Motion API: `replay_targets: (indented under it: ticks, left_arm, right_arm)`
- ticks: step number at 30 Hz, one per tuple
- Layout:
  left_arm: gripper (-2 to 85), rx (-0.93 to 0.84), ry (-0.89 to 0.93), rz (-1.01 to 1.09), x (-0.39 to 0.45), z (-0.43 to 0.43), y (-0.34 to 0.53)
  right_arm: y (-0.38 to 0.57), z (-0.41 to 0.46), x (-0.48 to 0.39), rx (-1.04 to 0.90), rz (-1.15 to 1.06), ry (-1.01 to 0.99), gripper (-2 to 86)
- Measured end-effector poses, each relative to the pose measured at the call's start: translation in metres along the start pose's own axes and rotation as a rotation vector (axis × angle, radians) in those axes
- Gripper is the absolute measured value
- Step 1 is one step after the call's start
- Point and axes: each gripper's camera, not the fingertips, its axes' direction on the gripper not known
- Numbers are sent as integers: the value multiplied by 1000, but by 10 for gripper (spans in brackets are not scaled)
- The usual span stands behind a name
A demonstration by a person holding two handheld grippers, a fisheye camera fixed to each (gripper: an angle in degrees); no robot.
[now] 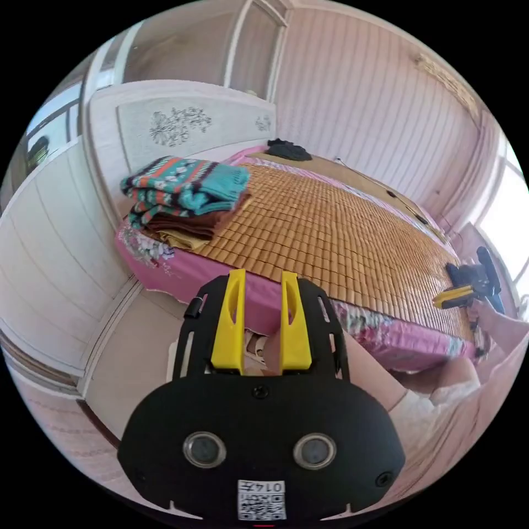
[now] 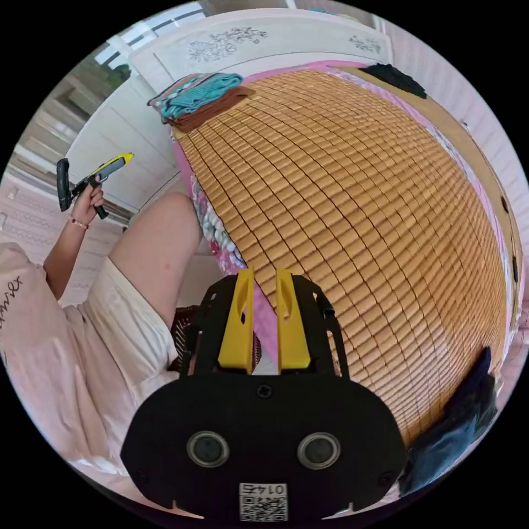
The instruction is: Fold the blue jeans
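At the bottom centre of the left gripper view, the left tongs [image 1: 262, 325] hang over the floor [image 1: 138, 352] beside the bed, their yellow jaws spread a little with nothing between them. Past them, a person's bare leg [image 1: 374, 380] shows at the lower right. At the right edge of that view, the right tongs [image 1: 460, 297] sit in a hand over the bed's far corner.

Low in the right gripper view, the right tongs [image 2: 259, 325] are likewise slightly spread and empty, held above the pink edge of the bed [image 2: 264, 325]. A woven bamboo mat [image 2: 358, 220] covers the bed. The blue jeans [image 2: 457, 424] lie crumpled at the lower right of this view, on the mat's edge, well apart from both tongs. At the upper left of the mat sits a stack of folded clothes [image 2: 198, 99] against the white headboard [image 2: 264, 47]. A dark garment [image 2: 397, 77] lies at the upper right. The left tongs [image 2: 113, 165] appear at the left, gripped in a raised hand [image 2: 88, 201].
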Motion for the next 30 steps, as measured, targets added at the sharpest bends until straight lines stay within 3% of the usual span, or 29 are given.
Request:
replay_targets:
  ticks: [6,14,23,30]
  left_arm:
    - [100,81,356,420,169,-2,-53]
    - [100,-7,805,807,448,30,-117]
    - [92,-366,953,826,704,129,-138]
    - [114,-574,965,671,830,201,-129]
  right_arm:
    - [277,-69,48,138,555,250,71]
    - [491,-110,58,464,904,479,103]
    - [603,-149,123,672,1014,674,162]
    - [640,-136,195,560,1084,627,145]
